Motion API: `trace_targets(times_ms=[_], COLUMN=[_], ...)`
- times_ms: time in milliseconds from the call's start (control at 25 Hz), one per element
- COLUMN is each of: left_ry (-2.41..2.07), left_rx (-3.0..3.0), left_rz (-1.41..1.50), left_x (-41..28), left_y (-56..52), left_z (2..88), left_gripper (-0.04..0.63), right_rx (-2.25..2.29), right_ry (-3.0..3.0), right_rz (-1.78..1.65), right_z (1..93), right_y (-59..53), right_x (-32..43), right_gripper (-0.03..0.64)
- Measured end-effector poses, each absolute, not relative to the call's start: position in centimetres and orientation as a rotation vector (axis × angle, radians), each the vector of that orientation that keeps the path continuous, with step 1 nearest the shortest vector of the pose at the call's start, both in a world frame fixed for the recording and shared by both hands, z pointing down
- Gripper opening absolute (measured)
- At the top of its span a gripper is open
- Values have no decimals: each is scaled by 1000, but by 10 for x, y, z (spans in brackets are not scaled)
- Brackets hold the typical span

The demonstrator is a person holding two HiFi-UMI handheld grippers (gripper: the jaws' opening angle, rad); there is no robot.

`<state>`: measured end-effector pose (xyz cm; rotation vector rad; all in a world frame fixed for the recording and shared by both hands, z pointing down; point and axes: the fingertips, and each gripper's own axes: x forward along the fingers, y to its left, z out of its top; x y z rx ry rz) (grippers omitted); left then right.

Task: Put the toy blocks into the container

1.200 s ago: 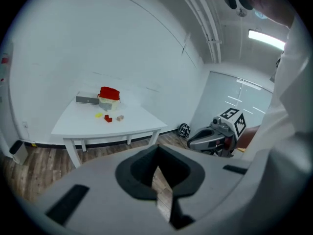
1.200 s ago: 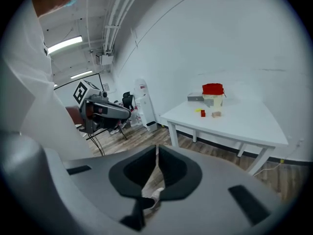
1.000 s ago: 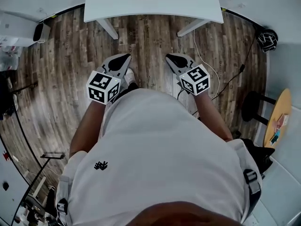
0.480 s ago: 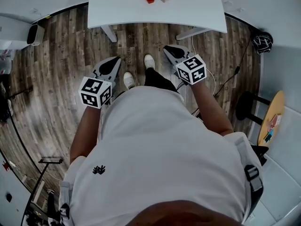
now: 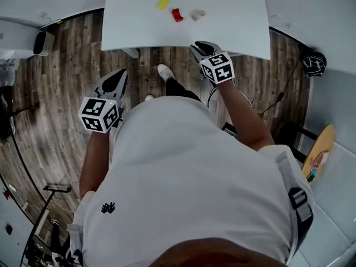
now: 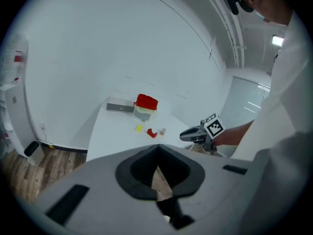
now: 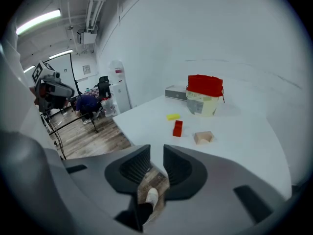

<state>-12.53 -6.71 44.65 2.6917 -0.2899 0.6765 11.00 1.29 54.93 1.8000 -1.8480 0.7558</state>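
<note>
Approach is the step in hand, and no block is lifted yet. Three toy blocks lie on the white table [image 5: 233, 21] in a short row on the person's side of the container [image 7: 204, 102], apart from it: yellow block [image 5: 162, 3], red block [image 5: 177, 15], tan block [image 5: 197, 15].

The right tool [image 5: 196, 46] hangs at the table edge farthest from the container. Its jaws have just been opening to a narrow gap with nothing between them. The left tool [image 5: 118, 75] is farther from the container, over the wooden floor, closed and empty.

Next, I judge, the right tool must clear that edge, open wider and come down astride the tan block, the nearest to it. Bare table surrounds the blocks, and they stand apart enough for jaws. Whether the container's red top is open cannot be told.
</note>
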Motion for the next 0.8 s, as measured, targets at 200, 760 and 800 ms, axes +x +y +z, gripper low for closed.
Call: trace_targets(times_ms=[200,760,800], left_ry=[-361,-498,-504], left_rx=[2680,2663,2661], left_rz=[680,752,756], left_x=[-91,-40,-39], left_y=[-101,-136,-136], left_z=[437,429,430], left_gripper=[6,6,6], right_rx=[1843,1860,1860], right_ry=[-1785,-1643,-1641], right_rz=[786,896,898], right_z=[578,647,648], right_y=[-28,-71,-71], right_x=[169,239,241], right_gripper=[104,137,126])
